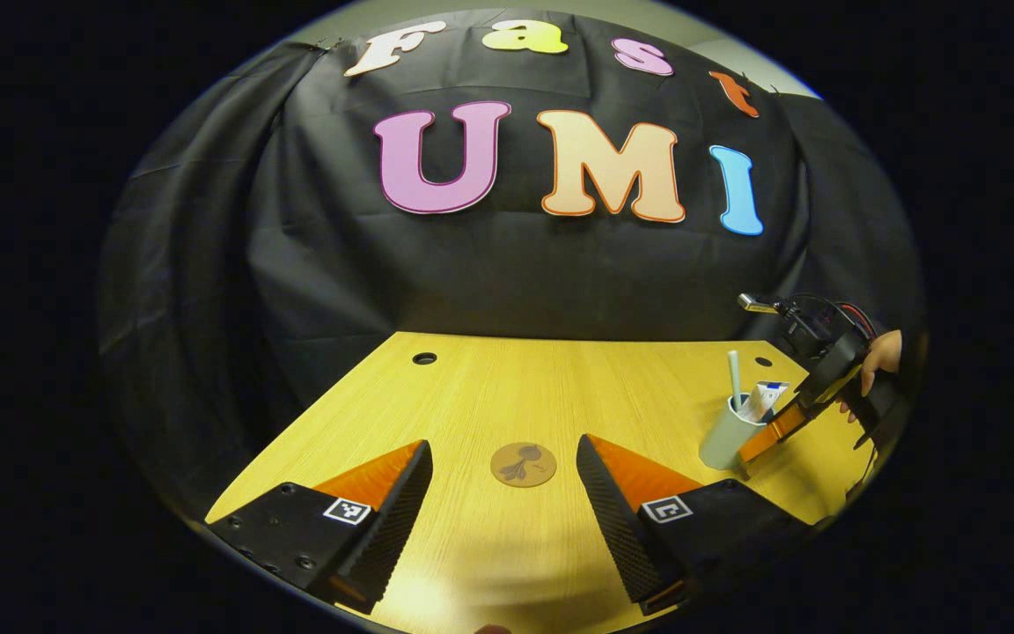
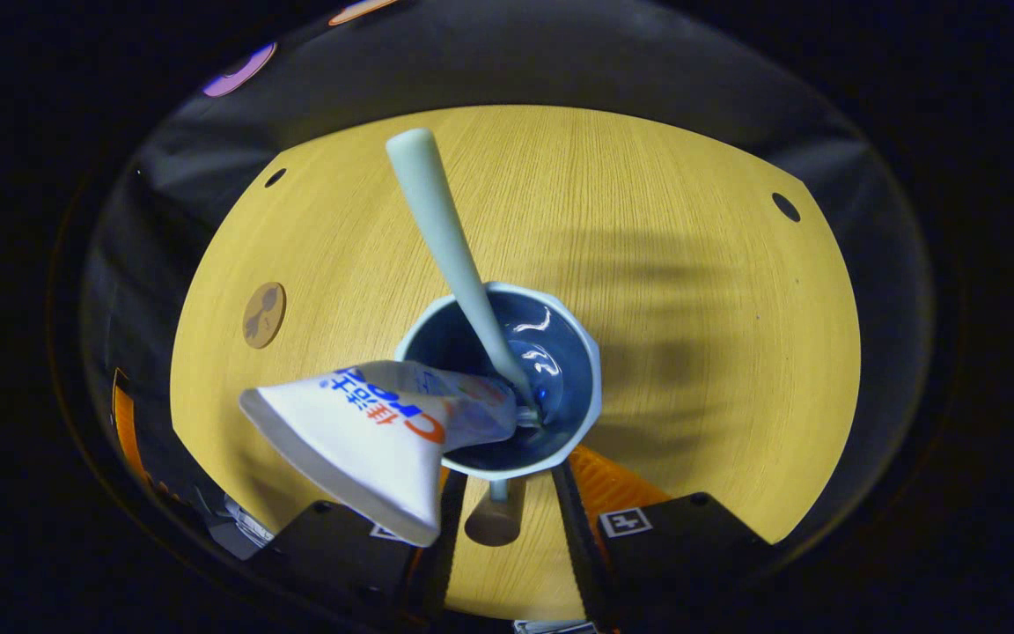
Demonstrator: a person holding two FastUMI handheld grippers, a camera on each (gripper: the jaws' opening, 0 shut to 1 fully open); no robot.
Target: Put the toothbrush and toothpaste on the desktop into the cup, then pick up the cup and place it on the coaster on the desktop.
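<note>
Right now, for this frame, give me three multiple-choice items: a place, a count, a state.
1. How many things stand in the cup? A none B one C two
2. Where is the coaster? A on bare desktop, apart from the cup B under the cup C inside the cup
3. The left gripper's jaws are: A shut on the coaster B open, empty C shut on the cup
Answers: C, toothbrush and toothpaste both lean inside; A, wood shows all round it; B, desktop shows between them.

pale green toothbrush (image 2: 441, 229); white toothpaste (image 2: 366, 436); yellow wood-grain desktop (image 2: 692, 291); brown coaster (image 1: 523, 464)
</note>
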